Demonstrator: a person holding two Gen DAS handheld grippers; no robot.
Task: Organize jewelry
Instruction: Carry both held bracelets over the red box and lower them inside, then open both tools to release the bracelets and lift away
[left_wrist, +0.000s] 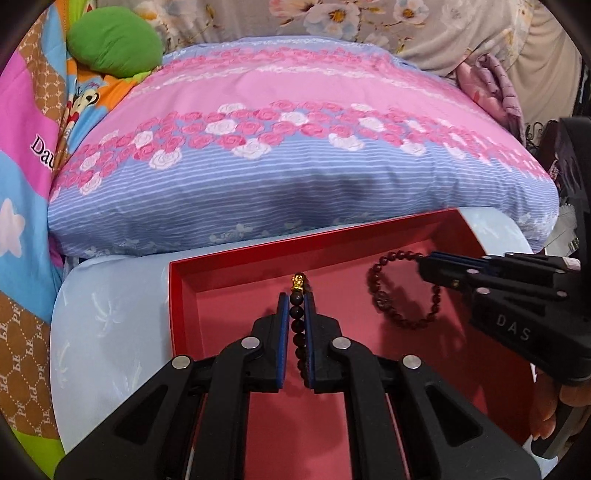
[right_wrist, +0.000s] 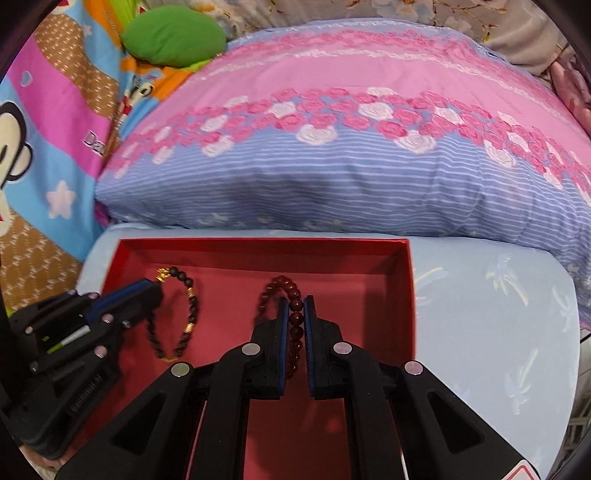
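We are at the step of placing 2 bracelets into the red box, which lies on a pale blue surface in front of a flowered pillow. Our left gripper has its jaws closed on the black bracelet with a gold charm, and our right gripper has its jaws closed on the dark red bracelet. Both bracelets hang over the pink floor of the box; we cannot tell if they touch it. Both grippers point forward and a little down into the box, side by side, the left one near the left wall. We judge that the next move calls for lowering each bracelet flat, well apart, then opening the jaws gently.
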